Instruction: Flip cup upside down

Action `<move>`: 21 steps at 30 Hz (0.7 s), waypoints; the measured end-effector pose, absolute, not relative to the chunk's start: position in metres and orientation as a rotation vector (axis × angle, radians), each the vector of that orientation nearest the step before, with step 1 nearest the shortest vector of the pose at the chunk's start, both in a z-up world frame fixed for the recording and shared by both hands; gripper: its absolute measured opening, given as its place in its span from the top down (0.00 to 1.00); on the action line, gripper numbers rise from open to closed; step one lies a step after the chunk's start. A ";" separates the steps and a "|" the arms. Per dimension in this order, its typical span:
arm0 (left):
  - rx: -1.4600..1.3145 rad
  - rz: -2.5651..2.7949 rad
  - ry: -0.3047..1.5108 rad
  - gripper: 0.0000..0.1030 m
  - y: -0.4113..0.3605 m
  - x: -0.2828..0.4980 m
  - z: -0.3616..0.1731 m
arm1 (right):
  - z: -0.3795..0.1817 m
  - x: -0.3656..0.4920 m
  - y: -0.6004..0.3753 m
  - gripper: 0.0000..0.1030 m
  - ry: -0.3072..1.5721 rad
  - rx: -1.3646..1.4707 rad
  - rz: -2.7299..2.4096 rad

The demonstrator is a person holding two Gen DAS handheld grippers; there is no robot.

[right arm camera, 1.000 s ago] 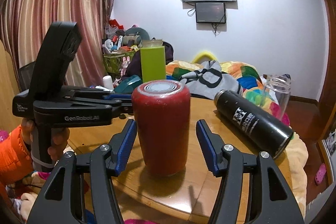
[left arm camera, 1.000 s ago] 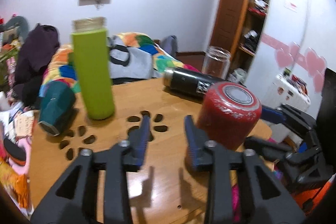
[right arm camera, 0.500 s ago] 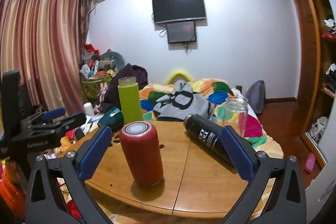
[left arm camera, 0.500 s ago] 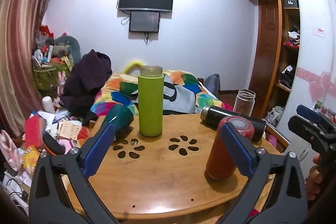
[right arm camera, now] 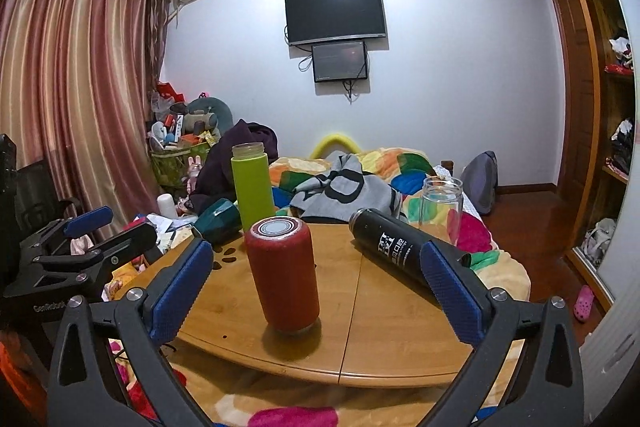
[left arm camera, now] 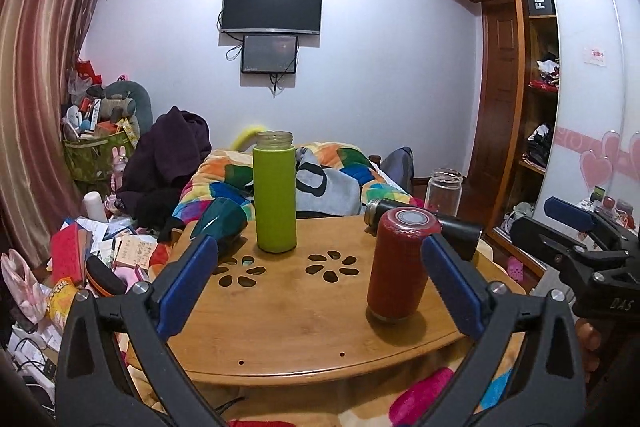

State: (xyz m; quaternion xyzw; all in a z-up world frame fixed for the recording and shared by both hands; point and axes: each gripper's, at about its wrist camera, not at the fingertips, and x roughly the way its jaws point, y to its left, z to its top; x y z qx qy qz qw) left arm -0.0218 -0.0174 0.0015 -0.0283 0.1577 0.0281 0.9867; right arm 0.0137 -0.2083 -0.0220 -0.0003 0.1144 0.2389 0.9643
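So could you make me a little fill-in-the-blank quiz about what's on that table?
The red cup stands with its base facing ____.
The black bottle lies on its ____.
The tall upright bottle is ____ in colour.
Both the left claw and the right claw are ____.

Answers: up; side; green; open

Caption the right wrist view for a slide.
Open right gripper faces the red cup, standing base-up on the wooden table.

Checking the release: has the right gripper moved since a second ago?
Yes. The right gripper has pulled back from the red cup and opened wide; the cup stands free on the table.
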 end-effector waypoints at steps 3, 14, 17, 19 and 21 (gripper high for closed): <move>-0.047 0.056 0.317 0.00 -0.020 -0.021 0.000 | -0.023 0.013 -0.209 0.00 0.233 0.002 0.484; -0.058 0.060 0.325 0.00 -0.020 -0.022 -0.004 | -0.021 0.013 -0.209 0.00 0.236 0.003 0.479; -0.058 0.059 0.323 0.00 -0.019 -0.021 -0.004 | -0.021 0.013 -0.209 0.00 0.236 0.003 0.480; -0.058 0.061 0.322 0.00 -0.019 -0.022 -0.004 | -0.021 0.014 -0.209 0.00 0.235 0.002 0.478; -0.058 0.061 0.321 0.00 -0.018 -0.022 -0.005 | -0.020 0.014 -0.210 0.00 0.237 0.004 0.480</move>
